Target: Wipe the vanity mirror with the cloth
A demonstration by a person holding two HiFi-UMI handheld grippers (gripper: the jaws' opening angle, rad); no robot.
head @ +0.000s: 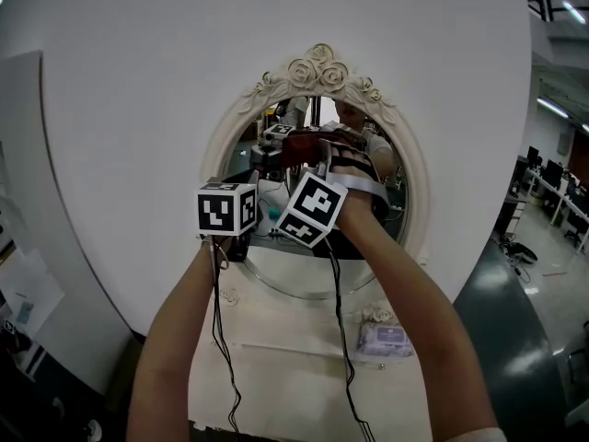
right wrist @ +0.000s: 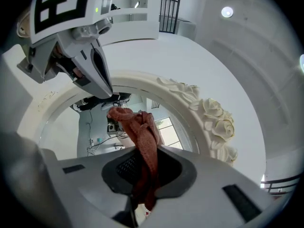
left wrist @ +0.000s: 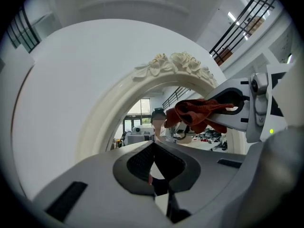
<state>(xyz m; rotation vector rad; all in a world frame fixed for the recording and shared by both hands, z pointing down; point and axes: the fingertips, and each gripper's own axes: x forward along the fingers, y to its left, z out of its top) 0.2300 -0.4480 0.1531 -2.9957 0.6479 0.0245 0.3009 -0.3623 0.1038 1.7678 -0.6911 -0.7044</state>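
The rust-red cloth (right wrist: 141, 139) hangs bunched in the right gripper (right wrist: 145, 175), whose jaws are clamped on it, up against the upper glass of the vanity mirror (head: 416, 201); actual contact cannot be told. The left gripper (left wrist: 153, 167) hovers just beside, jaws closed on nothing. Wiping looks under way; next it calls for pressing flat and sweeping across the glass
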